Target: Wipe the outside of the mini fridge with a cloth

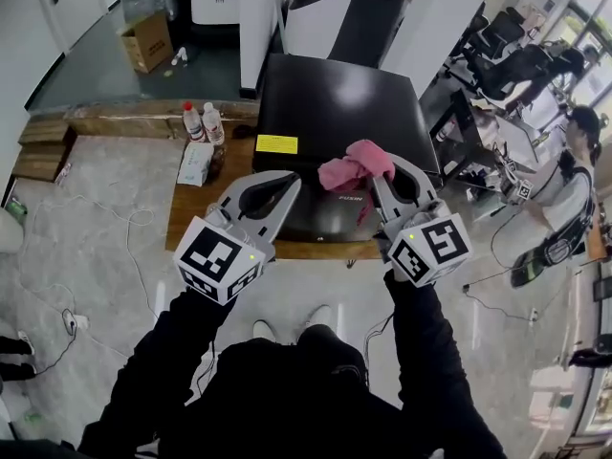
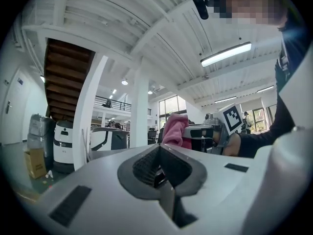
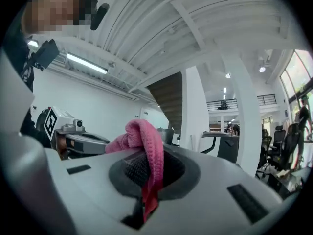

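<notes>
Mini fridge (image 1: 335, 113), the black one, sits just past the tips of both sets of jaws, on a low wooden platform (image 1: 191, 216); pink cloth (image 3: 146, 146) is pinched tight between the right gripper (image 3: 151, 166) jaws, most of it bunched up beyond the tips, a thin strip trailing back down the slot between them; can't tell if it's touching the fridge top; left gripper (image 2: 159, 165) jaws are pressed together with nothing in them, just left of the cloth; yellow sticker (image 1: 276, 143) lies ahead of the left jaws; two bottles (image 1: 203, 122) stand further off to their left.
</notes>
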